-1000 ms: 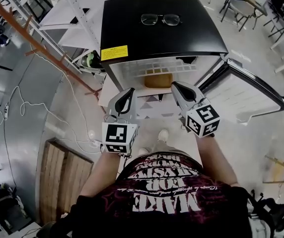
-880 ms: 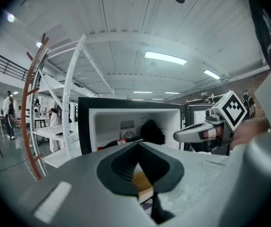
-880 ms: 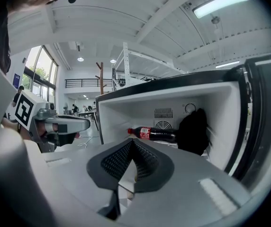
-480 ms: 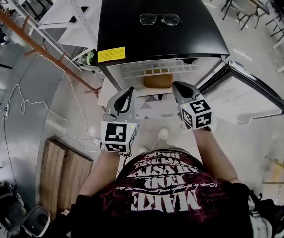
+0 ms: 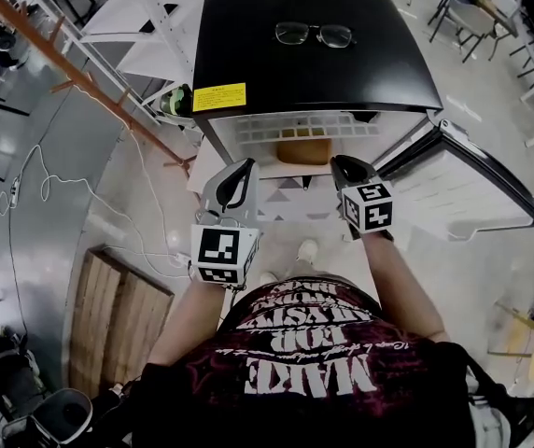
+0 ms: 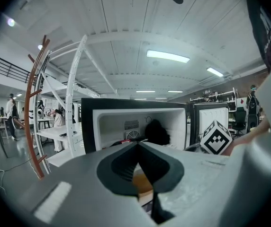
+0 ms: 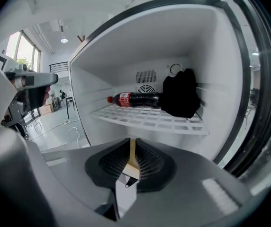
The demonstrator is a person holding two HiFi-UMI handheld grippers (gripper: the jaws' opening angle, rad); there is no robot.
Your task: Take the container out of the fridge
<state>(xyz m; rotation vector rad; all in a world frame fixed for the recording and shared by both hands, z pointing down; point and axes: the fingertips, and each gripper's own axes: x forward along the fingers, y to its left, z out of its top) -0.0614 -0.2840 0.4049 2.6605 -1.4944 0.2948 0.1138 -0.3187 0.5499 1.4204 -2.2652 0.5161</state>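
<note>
- Since the earlier frame the right gripper [image 5: 343,164] has come lower and closer to the mouth of the fridge [image 5: 314,73], and its jaws have just been opening. The left gripper [image 5: 245,167] has kept its place.
- At the left, the left gripper is clenched, tips together, with nothing in it. It waits in front of the opening, probably held back so that it does not block the other one.
- In the middle, the orange-brown container [image 5: 302,150] sits in the lower part of the fridge, under the white wire shelf [image 5: 304,125] and near the front edge. Nothing touches it yet. In the head view it lies between the two grippers and a little beyond them.
- Further back on the shelf lie a bottle [image 7: 134,99] and a dark bundle [image 7: 180,98], which are not part of the job. A pair of glasses [image 5: 314,34] rests on the fridge top.
- At the right, the right gripper is released only a little. The narrow slit between its pads is empty, and the orange of the container shows through it from beyond. I judge that it aims at the container and must open wider before it can take hold.
- The door [image 5: 477,189] stands swung out to the right, so the way out is free.
</note>
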